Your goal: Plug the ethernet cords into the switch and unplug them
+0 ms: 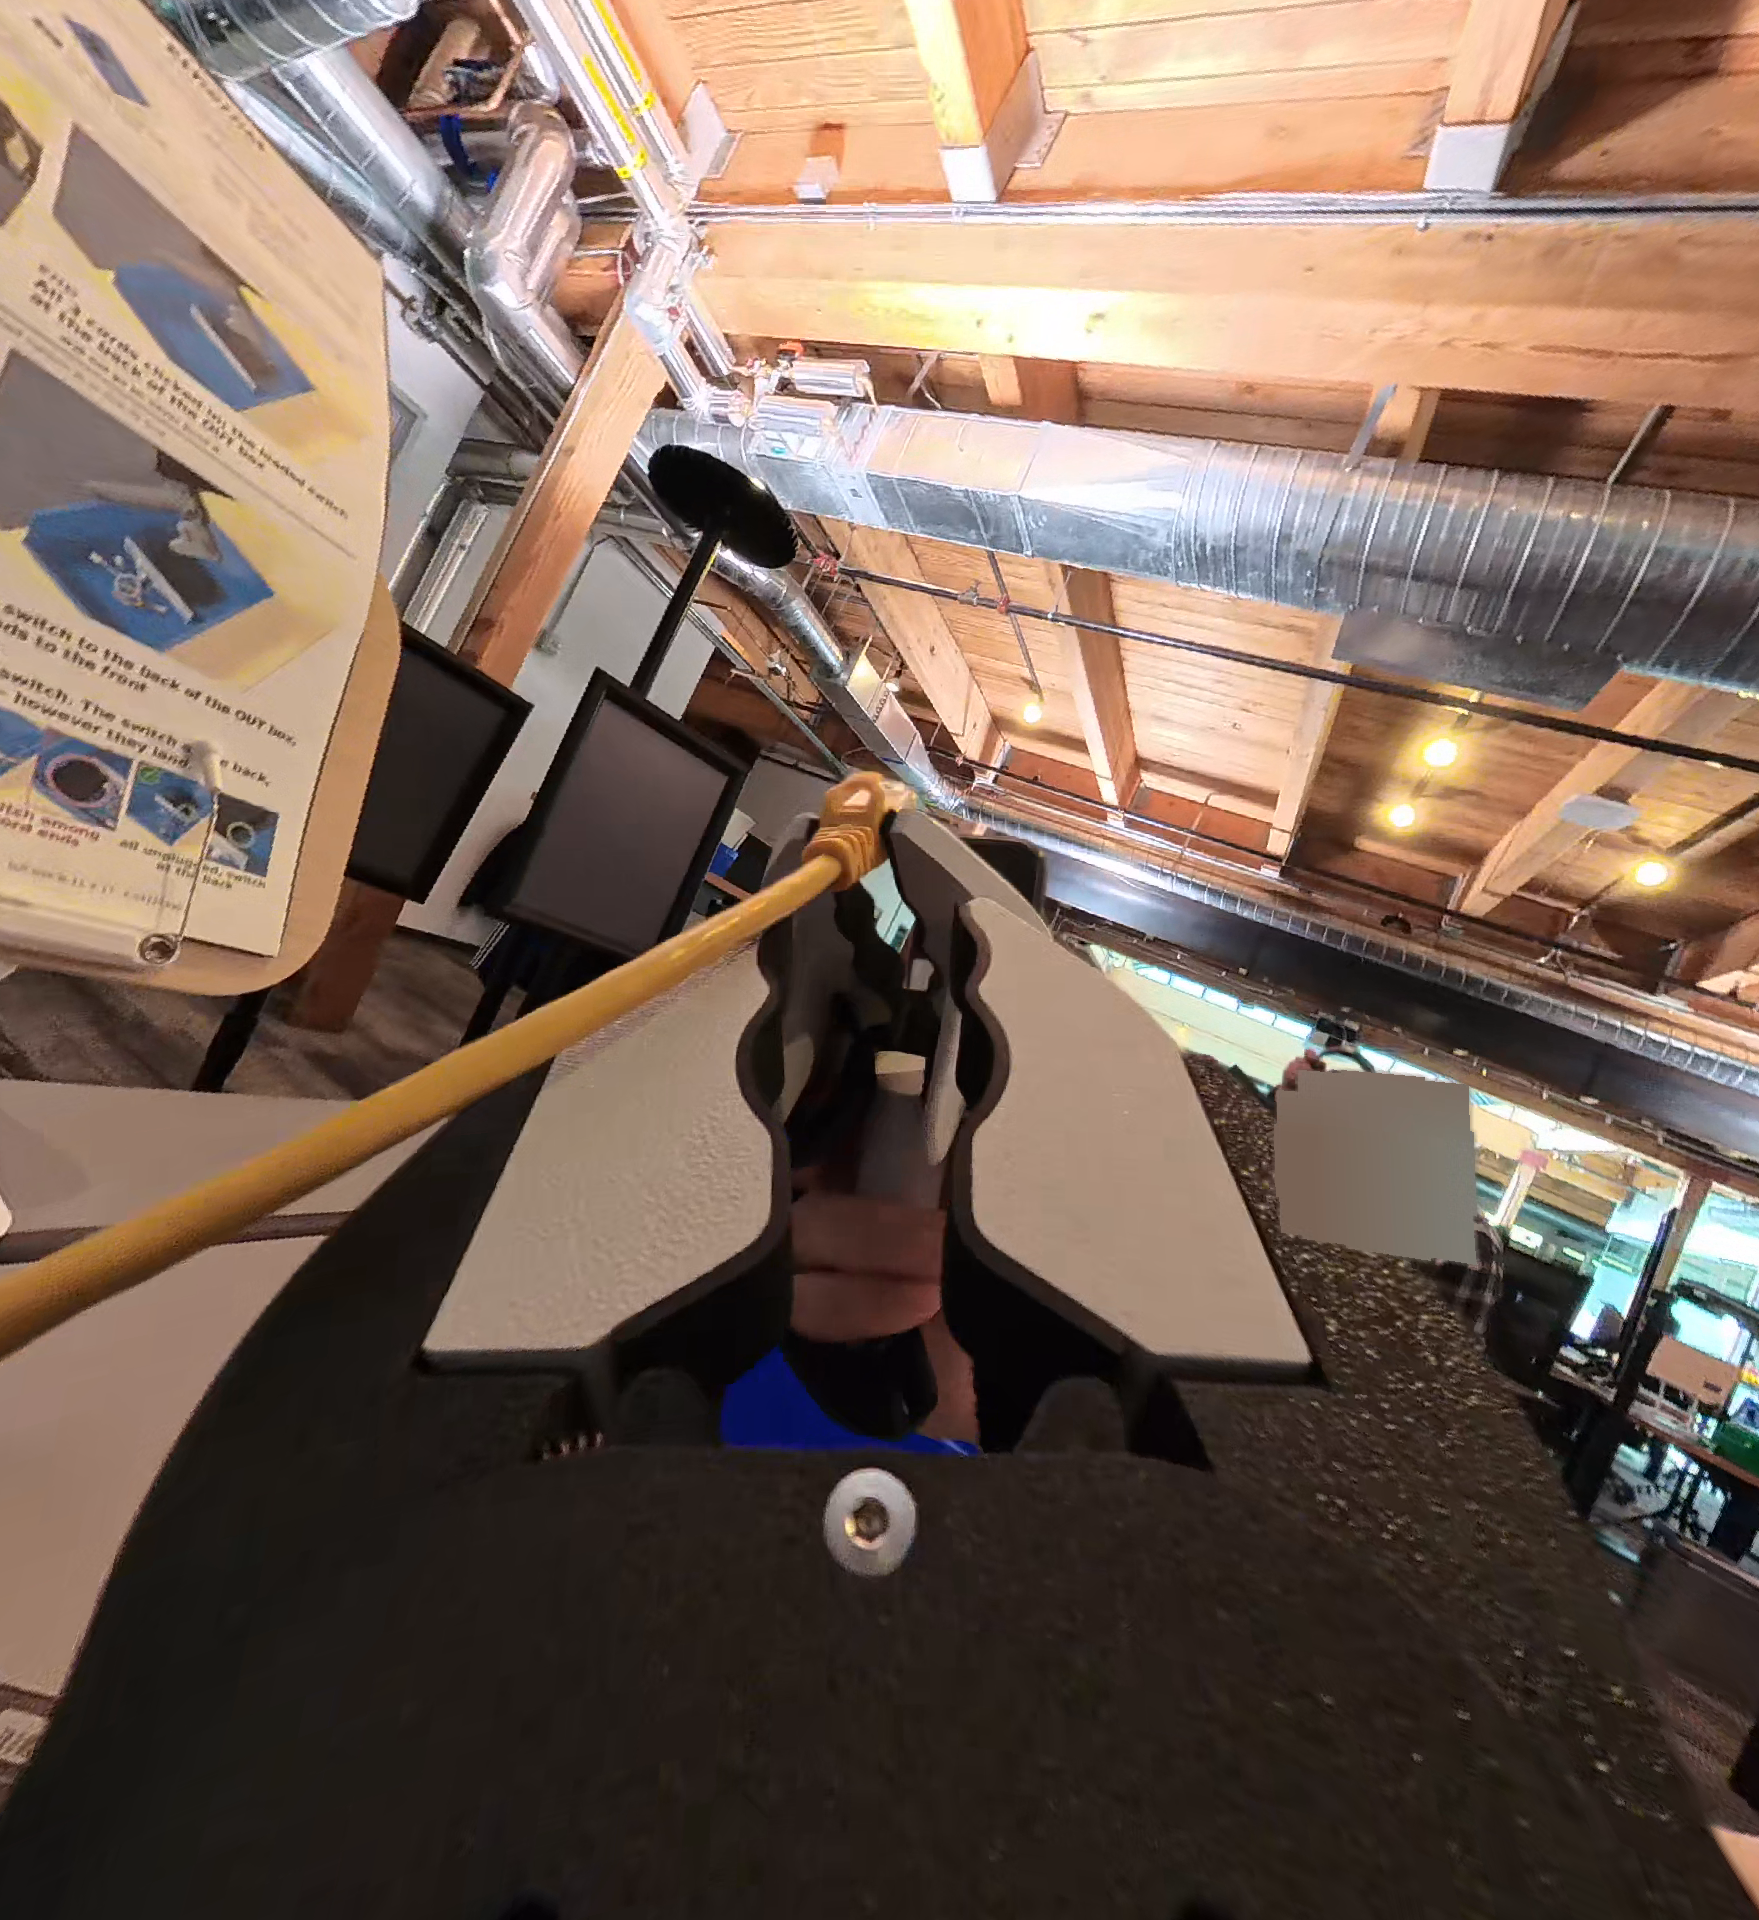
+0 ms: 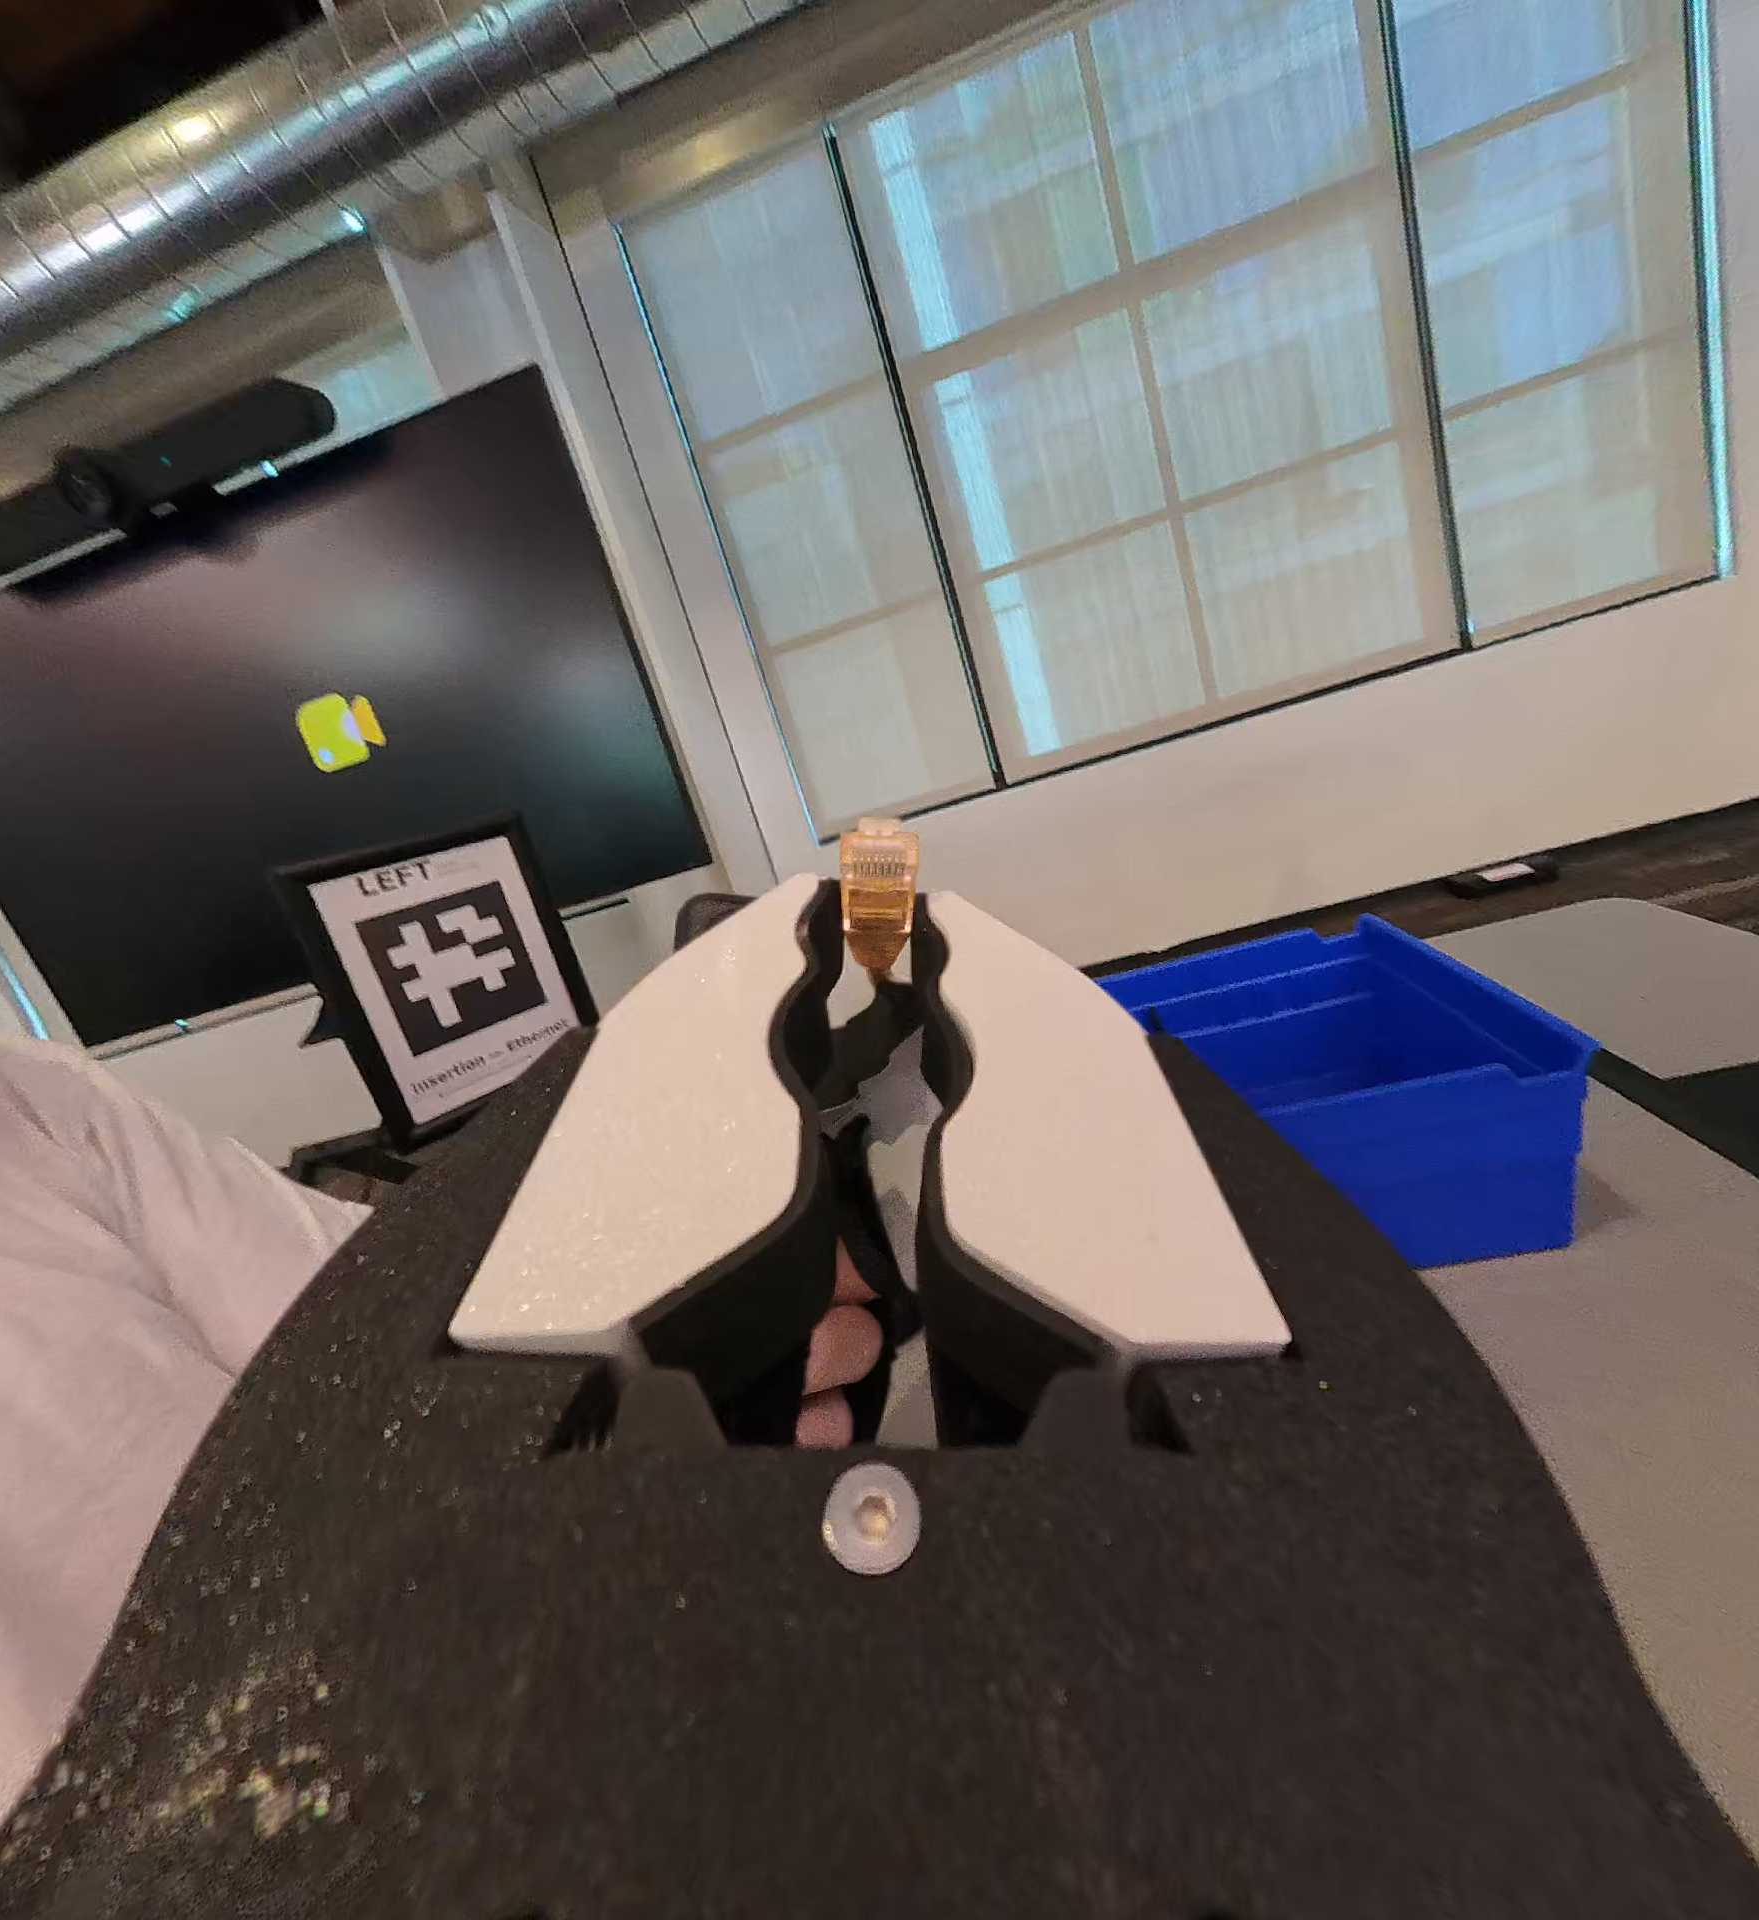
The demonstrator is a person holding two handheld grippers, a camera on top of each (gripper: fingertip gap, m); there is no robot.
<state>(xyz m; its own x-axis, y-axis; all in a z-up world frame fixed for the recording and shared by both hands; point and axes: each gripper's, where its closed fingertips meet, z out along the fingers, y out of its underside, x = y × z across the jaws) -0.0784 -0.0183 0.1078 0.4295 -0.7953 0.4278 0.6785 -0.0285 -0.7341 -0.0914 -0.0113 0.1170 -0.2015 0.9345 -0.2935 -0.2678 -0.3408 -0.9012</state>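
Left wrist view. Our left gripper [image 1: 880,821] points up toward the timber ceiling, its tongs drawn narrow on the boot of one yellow ethernet cord [image 1: 366,1132]. The yellow plug [image 1: 859,805] pokes out at the very tips, and the cord runs back down to the lower left edge of the picture. We judge the tip grip is meant to leave the connector end free, for a port or for passing across. Count: one cord, one plug. An instruction sheet [image 1: 116,499] hangs on a board at upper left; two dark monitors [image 1: 626,821] stand behind. No switch shows here.

Right wrist view. Our right gripper [image 2: 880,904] is also pinched narrow, on one orange-yellow plug [image 2: 880,883] held upright between the tips with its contacts facing the camera. The clear nose stands above the jaws, which we read as a hold for insertion. Its cord drops out of sight behind the fingers. We cannot tell whether this is the same plug as in the other view or a second one. One blue bin [image 2: 1374,1081] sits on the grey table [image 2: 1623,1382] to the right, with nothing visible in the part we can see; one framed marker sign [image 2: 449,987] stands to the left, before a dark wall screen [image 2: 262,779]. A white sleeve [image 2: 75,1247] fills the left edge. The switch is not visible here either, so we cannot place it.
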